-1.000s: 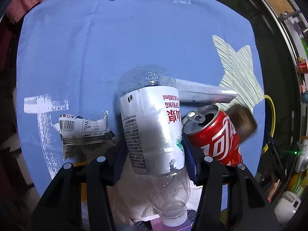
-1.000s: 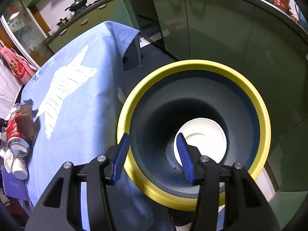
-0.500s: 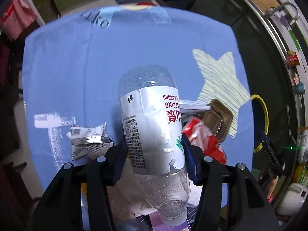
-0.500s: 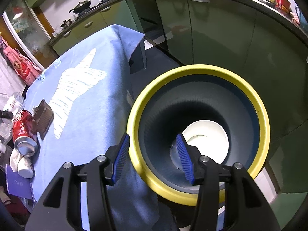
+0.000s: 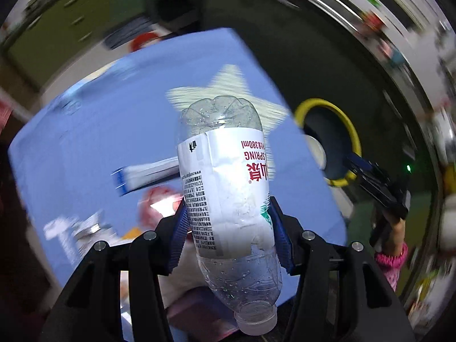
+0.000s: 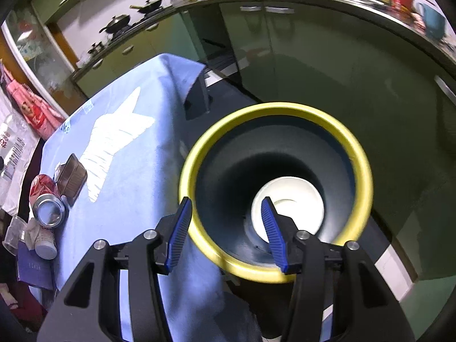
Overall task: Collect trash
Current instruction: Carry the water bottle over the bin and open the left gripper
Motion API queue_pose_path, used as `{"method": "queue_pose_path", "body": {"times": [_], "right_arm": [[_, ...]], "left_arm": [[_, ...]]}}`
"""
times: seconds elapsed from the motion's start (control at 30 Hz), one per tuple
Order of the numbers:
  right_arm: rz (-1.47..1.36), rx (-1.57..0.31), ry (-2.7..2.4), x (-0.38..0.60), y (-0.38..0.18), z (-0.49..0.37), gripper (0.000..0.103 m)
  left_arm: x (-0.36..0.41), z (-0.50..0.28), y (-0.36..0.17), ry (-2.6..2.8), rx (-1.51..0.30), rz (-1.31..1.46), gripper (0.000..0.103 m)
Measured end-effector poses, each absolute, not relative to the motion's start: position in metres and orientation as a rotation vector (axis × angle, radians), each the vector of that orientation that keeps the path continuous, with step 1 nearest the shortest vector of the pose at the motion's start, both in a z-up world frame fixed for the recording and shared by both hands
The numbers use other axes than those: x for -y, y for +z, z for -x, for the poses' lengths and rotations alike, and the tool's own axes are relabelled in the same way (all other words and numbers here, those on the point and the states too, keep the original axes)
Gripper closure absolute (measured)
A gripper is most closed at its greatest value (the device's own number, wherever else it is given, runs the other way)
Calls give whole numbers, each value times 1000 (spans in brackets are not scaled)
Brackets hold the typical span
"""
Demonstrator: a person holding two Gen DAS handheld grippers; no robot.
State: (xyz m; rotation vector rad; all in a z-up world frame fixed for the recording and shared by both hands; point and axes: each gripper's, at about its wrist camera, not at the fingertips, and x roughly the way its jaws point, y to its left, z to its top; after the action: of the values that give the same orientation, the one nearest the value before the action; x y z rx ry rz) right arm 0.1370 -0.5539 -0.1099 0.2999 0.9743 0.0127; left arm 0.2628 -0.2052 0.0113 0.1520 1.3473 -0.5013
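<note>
The left hand-held gripper is gripping an empty plastic bottle across its labelled middle, carrying it above the blue-clothed desk toward the yellow-rimmed bin. The bottle is lying base-forward, cap toward the camera, clear with droplets inside and a partly torn white label. The right hand-held gripper is clamping the bin's near rim, one pad outside and one inside. Next, the bottle likely needs centring over the bin's mouth before release. A can is waiting on the desk.
</note>
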Motion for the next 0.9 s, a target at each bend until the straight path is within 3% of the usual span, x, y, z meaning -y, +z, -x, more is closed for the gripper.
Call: {"method": "queue_pose_path", "body": {"times": [0.27, 0.47, 0.77, 0.9], "right_arm": [[-351, -951, -94, 607, -102, -86, 55], [-408, -951, -170, 643, -110, -55, 54], [-470, -975, -205, 665, -130, -40, 54], [-481, -976, -206, 666, -133, -39, 51]], "left_arm": [[361, -252, -17, -754, -1395, -325, 49], [468, -254, -68, -834, -1492, -417, 49], [541, -278, -139, -755, -1613, -465, 48], [553, -283, -147, -733, -1621, -466, 27]]}}
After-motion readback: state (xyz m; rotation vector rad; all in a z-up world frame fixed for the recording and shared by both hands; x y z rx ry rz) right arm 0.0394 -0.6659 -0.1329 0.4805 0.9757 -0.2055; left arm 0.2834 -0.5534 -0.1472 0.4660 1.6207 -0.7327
